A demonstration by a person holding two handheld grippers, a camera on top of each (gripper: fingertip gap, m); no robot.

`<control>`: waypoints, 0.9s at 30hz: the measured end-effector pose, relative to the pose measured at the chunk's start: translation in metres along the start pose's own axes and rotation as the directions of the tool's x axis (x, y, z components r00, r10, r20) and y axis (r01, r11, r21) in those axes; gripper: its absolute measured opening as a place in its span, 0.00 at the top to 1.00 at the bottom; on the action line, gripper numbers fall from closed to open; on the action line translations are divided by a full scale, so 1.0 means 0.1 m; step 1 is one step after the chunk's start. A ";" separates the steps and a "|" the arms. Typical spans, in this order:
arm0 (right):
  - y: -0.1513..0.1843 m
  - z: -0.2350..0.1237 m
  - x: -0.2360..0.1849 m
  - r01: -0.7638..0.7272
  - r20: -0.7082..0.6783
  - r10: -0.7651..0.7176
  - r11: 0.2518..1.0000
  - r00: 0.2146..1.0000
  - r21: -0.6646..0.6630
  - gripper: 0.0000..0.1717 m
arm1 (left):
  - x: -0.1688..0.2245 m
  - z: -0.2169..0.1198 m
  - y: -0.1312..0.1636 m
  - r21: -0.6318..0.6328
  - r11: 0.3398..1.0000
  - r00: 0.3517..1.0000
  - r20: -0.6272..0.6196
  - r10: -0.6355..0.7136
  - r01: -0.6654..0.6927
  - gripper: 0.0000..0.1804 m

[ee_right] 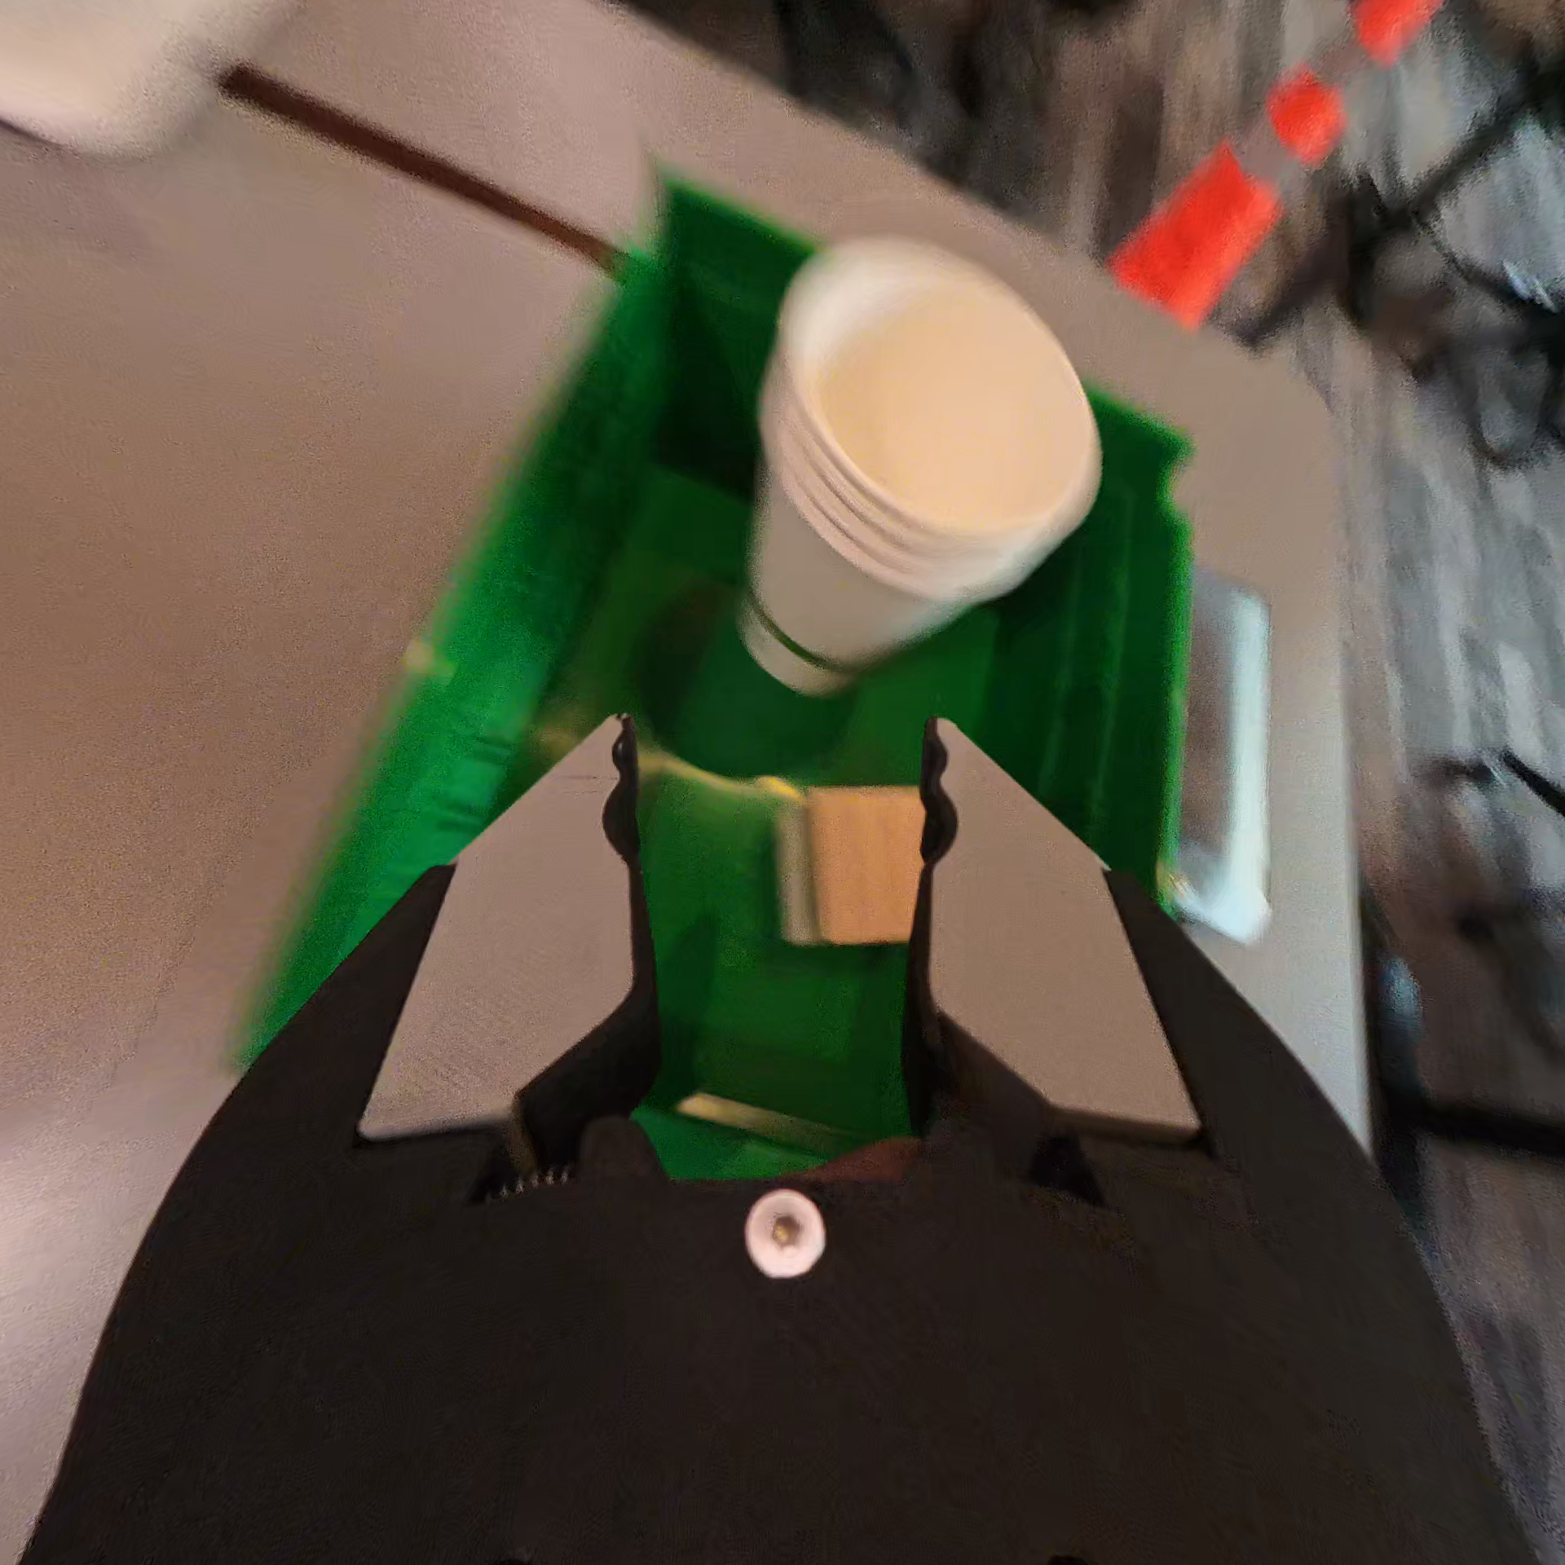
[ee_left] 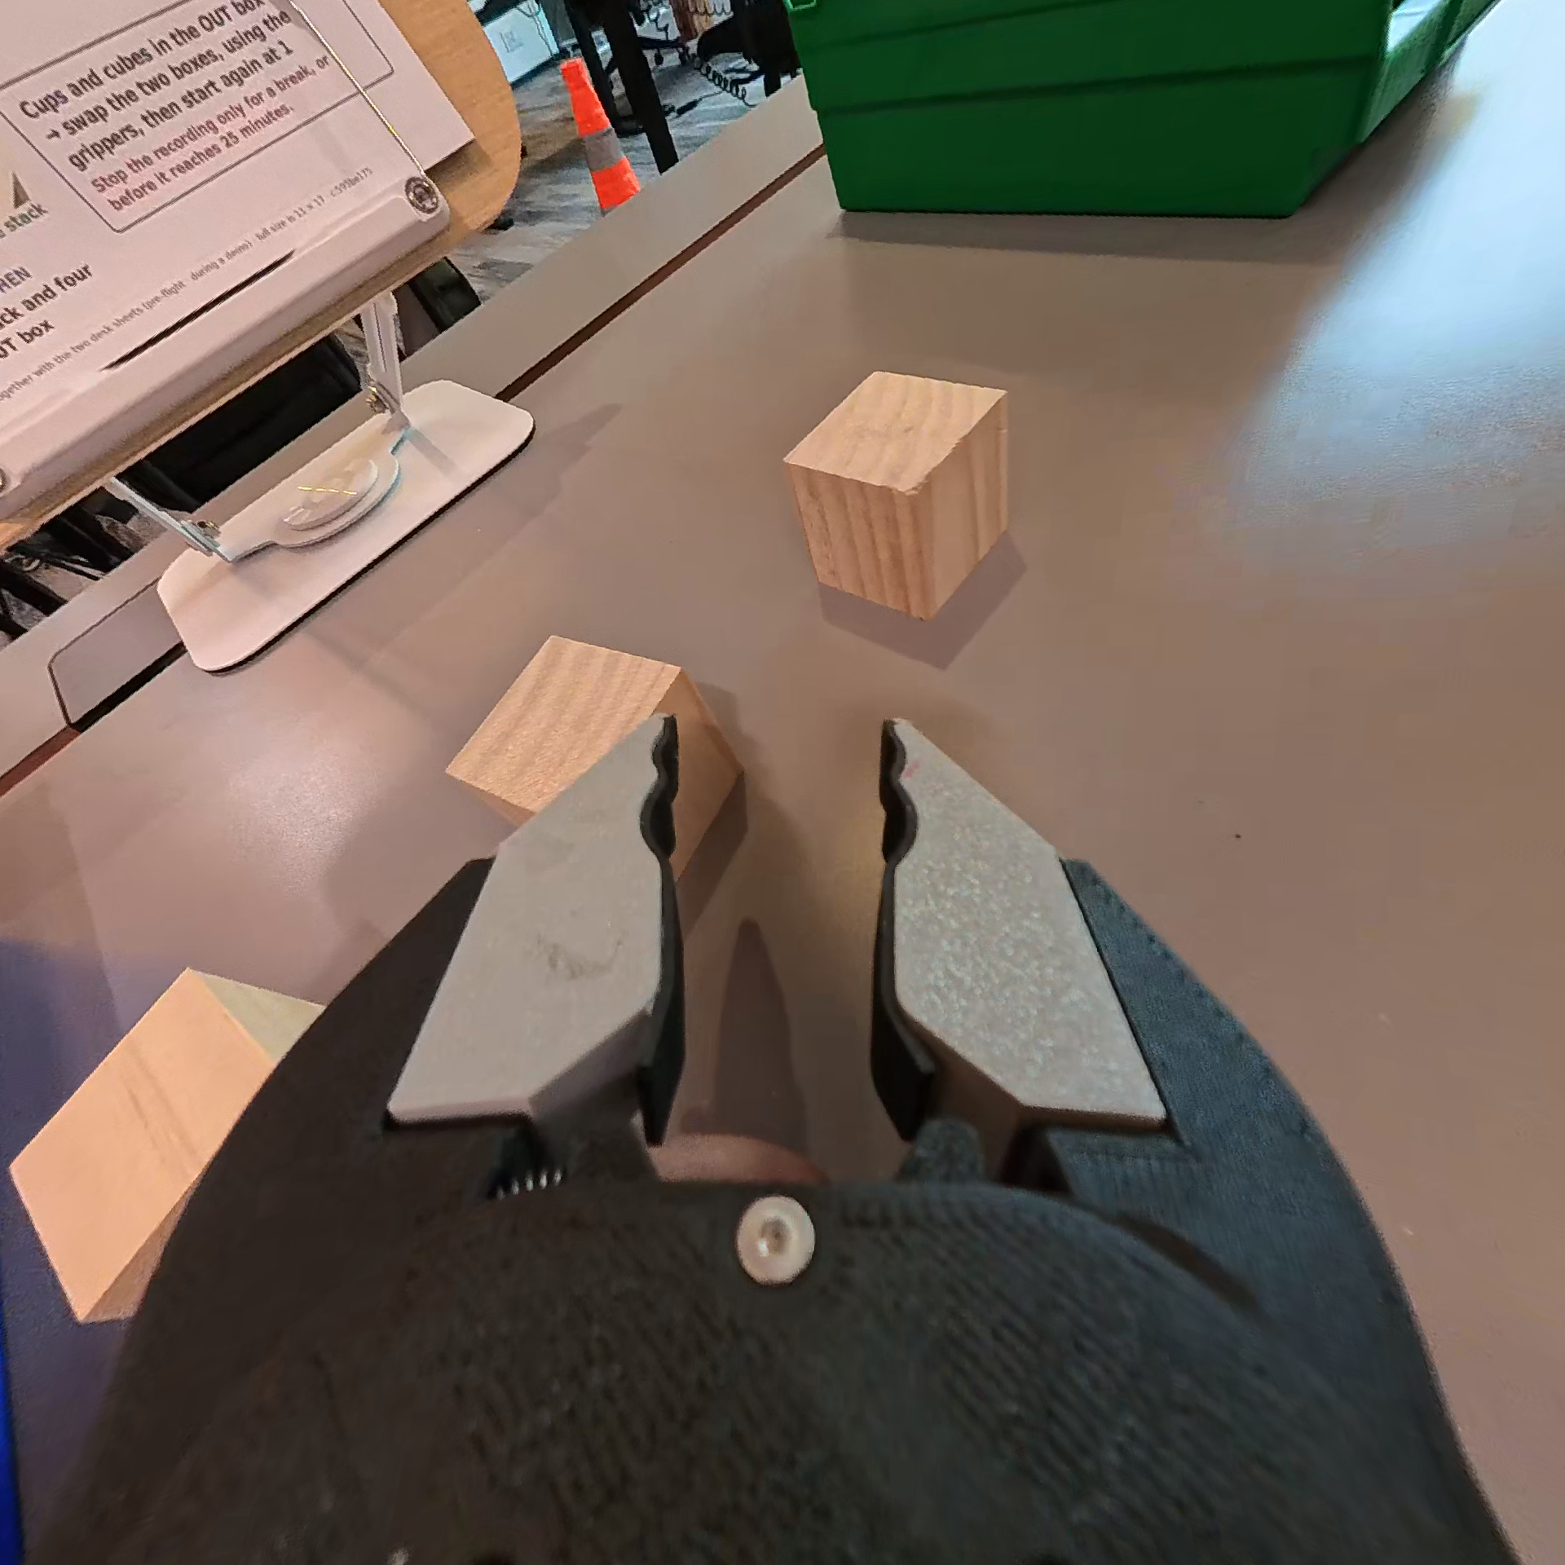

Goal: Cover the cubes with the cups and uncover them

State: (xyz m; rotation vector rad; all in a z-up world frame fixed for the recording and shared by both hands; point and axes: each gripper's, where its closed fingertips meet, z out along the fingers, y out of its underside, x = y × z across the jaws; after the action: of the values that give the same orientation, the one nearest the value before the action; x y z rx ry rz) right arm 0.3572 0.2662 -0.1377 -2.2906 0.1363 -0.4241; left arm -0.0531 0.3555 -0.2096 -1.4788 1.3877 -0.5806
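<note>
Open right gripper (ee_right: pixel 775 762) above green box (ee_right: pixel 474 677) holding stacked cups (ee_right: pixel 915 474), cube (ee_right: pixel 864 864).

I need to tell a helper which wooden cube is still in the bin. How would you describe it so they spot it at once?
Look inside the green bin on the grey table. A stack of white paper cups leans at its far end. The cube lies on the bin floor nearer the camera: the only wooden, square-edged thing in there.
</note>
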 end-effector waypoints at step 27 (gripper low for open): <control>-0.54 -0.45 -2.84 0.547 0.522 -0.639 0.764 0.566 0.342 0.66 | 0.03 -0.01 0.00 0.002 0.999 0.999 0.005 0.033 -0.033 0.75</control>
State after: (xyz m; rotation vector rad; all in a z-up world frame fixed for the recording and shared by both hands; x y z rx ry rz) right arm 0.0735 0.3372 -0.1438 -2.1533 -1.0116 0.0204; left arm -0.0530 0.3519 -0.2100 -1.4527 1.4044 -0.5568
